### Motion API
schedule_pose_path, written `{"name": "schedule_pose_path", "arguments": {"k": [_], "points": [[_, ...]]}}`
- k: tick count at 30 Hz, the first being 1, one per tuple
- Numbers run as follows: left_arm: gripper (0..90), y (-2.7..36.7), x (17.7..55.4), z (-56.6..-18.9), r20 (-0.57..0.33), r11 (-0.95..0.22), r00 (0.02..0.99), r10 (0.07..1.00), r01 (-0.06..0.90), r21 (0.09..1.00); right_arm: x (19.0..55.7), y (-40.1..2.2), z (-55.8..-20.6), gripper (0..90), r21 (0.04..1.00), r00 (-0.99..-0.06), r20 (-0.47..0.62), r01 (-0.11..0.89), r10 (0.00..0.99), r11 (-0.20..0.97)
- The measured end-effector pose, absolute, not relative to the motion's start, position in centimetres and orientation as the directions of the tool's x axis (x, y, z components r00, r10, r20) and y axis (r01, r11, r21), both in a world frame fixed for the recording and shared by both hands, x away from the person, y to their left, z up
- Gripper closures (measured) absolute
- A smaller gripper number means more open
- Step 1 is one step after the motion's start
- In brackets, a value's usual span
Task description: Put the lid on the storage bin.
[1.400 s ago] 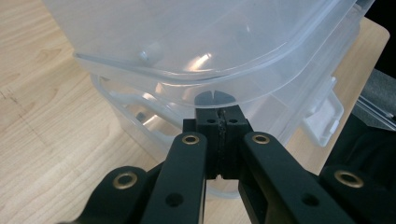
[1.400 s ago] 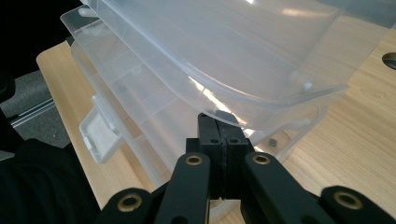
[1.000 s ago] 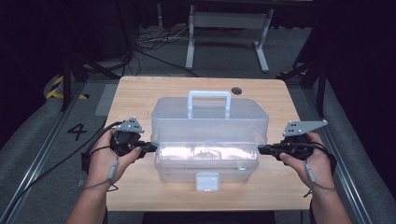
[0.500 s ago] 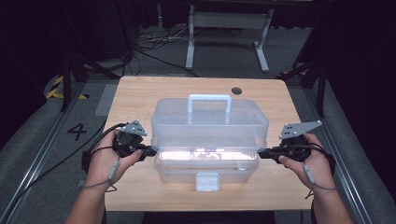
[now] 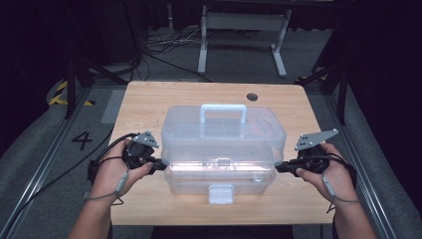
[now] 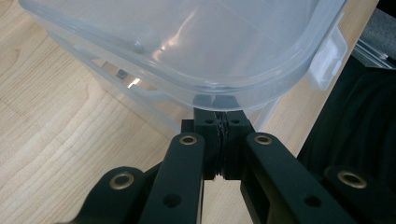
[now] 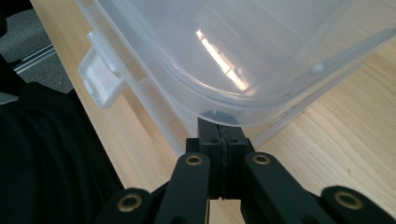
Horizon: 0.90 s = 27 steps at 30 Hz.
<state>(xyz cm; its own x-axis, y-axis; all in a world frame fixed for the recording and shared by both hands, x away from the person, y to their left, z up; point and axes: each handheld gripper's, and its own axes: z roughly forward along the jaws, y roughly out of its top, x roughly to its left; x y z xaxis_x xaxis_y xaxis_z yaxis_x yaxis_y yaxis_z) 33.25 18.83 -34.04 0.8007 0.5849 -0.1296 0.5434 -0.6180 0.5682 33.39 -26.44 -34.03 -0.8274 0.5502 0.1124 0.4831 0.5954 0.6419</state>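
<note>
Near the front edge of the worktop (image 5: 149, 99), a clear box (image 5: 221, 169) stands at the middle, its white latch (image 5: 221, 193) hanging at 6 o'clock on the front wall. The lid (image 5: 224, 137) with its handle (image 5: 223, 112) sits tilted, the front edge lifted off the base so a bright gap shows along the front.

At 9 o'clock of the box, the left hand (image 5: 112, 174) holds the left tool (image 5: 160, 166), pointing level toward the box's left end. In the left gripper view the left tool (image 6: 220, 122) has its jaws pressed together with nothing between them, the tips tucked just under the lid's rim (image 6: 210, 91), touching it or nearly so; which, I cannot tell. The latch (image 6: 327, 58) shows at 2 o'clock there.

At 3 o'clock of the box, the right hand (image 5: 328, 172) holds the right tool (image 5: 279, 168), pointing level at the box's right end. In the right gripper view the right tool (image 7: 222, 127) is likewise closed on nothing, its tips under the lid's rim (image 7: 224, 114), with the latch (image 7: 100, 77) at 10 o'clock.

Farther back, a dark round hole (image 5: 252, 96) sits in the worktop at 1 o'clock of the box. Beyond the worktop, cables (image 5: 164, 50) and a grey stand (image 5: 244, 30) are on the floor.
</note>
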Motion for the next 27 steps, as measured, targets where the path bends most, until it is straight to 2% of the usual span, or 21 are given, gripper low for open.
{"name": "schedule_pose_path", "arguments": {"k": [27], "points": [[87.5, 18.30, 33.01, -34.60, -0.153, -0.686, 0.817, 0.555, 0.554, 0.471, 33.44, -26.20, -34.72, 90.0, 0.557, -0.840, 0.108, 0.495, 0.532, 0.667]]}}
